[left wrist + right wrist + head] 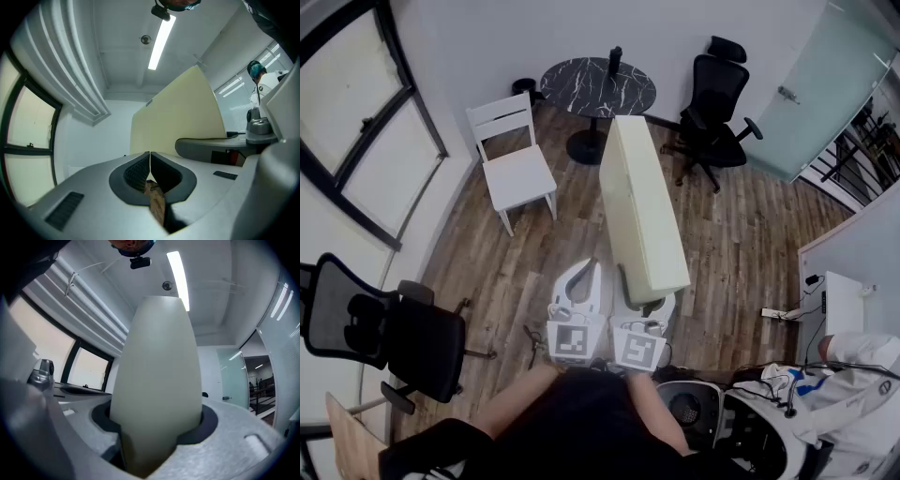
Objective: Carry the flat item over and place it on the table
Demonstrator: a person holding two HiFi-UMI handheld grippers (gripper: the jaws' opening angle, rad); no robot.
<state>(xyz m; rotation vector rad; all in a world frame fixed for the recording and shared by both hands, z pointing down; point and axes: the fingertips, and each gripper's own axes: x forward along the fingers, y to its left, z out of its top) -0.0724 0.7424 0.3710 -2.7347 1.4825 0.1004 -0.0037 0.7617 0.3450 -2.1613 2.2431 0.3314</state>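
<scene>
Close to the person's body, the left gripper has its jaws shut tight with nothing in them. Just beside it, the right gripper squeezes the near end of the flat cream board. The board is up in the air over the wood floor. Its far end points at the round black table.

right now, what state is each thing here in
right claw, shut on the board
left claw, shut, empty
board, held in the air, not yet on the round table
round table, one dark thing standing on it
white chair, empty
</scene>
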